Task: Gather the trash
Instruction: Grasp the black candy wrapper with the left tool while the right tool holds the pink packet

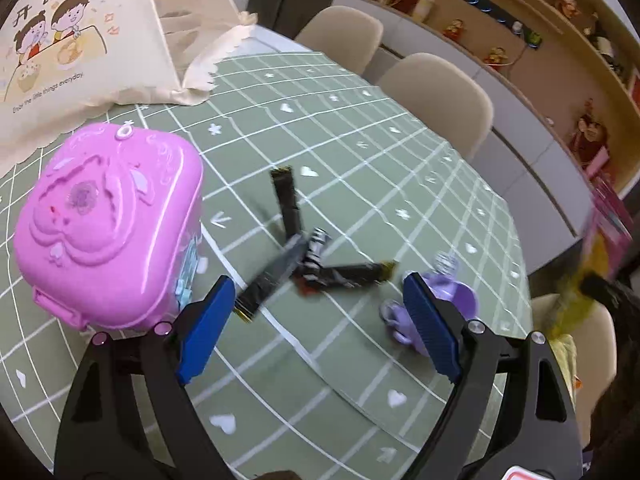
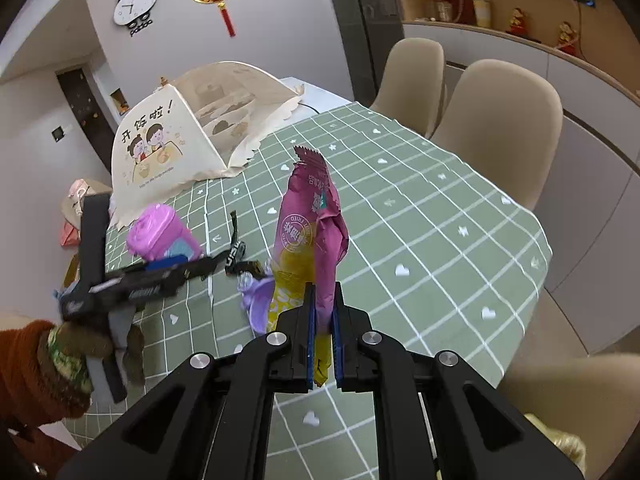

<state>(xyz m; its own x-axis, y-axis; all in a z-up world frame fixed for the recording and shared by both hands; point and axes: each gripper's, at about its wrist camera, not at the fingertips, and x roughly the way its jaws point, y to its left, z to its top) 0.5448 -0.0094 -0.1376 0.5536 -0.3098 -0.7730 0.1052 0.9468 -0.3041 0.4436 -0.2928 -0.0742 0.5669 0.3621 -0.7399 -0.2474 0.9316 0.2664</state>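
Several black snack wrappers (image 1: 304,256) lie crossed on the green checked tablecloth (image 1: 360,152); the right wrist view shows them too (image 2: 240,258). My left gripper (image 1: 320,300) hovers over them, wide open with nothing between its blue pads. A crumpled purple plastic piece (image 1: 460,296) lies beside the right finger and shows again as purple plastic (image 2: 258,300). My right gripper (image 2: 323,308) is shut on a pink-and-yellow snack bag (image 2: 310,232), held upright above the table. The left gripper (image 2: 132,280) appears at the left, held by a hand in a brown sleeve (image 2: 36,372).
A pink toy case (image 1: 108,224) stands at the left near the wrappers. A cream mesh food cover (image 2: 192,136) sits at the table's far end. Beige chairs (image 2: 496,120) line the right side before a white counter and shelves (image 1: 520,20).
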